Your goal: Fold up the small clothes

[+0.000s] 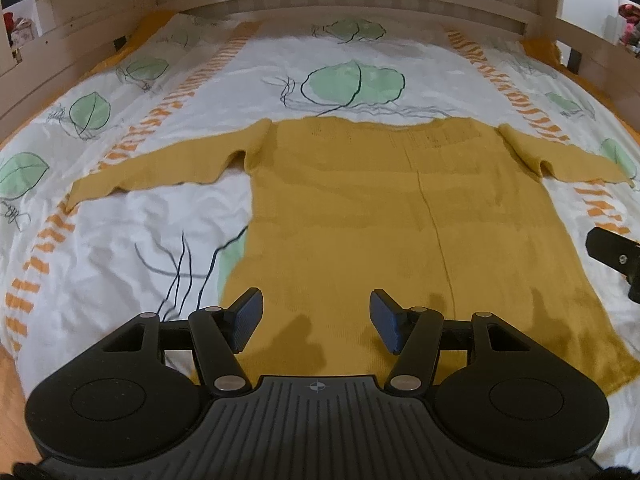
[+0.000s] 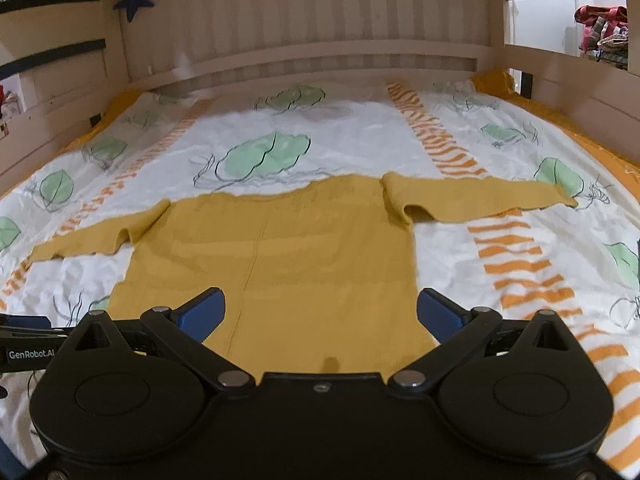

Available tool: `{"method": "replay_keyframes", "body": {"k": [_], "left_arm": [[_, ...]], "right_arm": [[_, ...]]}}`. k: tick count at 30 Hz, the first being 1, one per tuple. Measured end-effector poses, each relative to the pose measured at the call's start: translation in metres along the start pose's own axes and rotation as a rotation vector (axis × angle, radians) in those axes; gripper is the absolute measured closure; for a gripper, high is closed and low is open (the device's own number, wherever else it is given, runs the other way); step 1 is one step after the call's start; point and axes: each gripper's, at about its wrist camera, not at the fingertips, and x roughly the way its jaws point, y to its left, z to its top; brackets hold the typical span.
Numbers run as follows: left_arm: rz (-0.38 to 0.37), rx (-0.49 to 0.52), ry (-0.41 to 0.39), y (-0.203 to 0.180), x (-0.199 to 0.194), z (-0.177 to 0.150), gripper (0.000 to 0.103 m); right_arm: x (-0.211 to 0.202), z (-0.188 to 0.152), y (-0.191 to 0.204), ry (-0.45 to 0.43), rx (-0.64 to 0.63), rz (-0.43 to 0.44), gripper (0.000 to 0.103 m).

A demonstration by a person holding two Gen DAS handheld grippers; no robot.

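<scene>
A sweater [image 1: 352, 216] is lying flat on the bedspread [image 1: 132, 216], reaching ahead from between the fingers of the left gripper [image 1: 316, 322] and of the right gripper [image 2: 320, 314], hem nearest them and neckline farthest. Its sleeves are stretching out to either side, one sleeve [image 1: 152, 166] lying ahead and left of the left gripper, the other sleeve [image 2: 476, 198] ahead and right of the right gripper. The headboard [image 2: 304, 56] is standing behind the bedspread, well beyond the sweater.
</scene>
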Motion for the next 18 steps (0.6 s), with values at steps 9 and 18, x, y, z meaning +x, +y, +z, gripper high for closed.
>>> {"method": "replay_keyframes", "body": {"k": [9,18], "left_arm": [[-0.01,0.021,-0.05,-0.005,0.03,0.032,0.045],[-0.016,0.02,-0.132,-0.012,0.09,0.074,0.045]], "right_arm": [[0.03,0.014,-0.029,-0.068,0.096,0.029,0.001],[0.08,0.041,-0.079,-0.022,0.108,-0.041,0.001]]}}
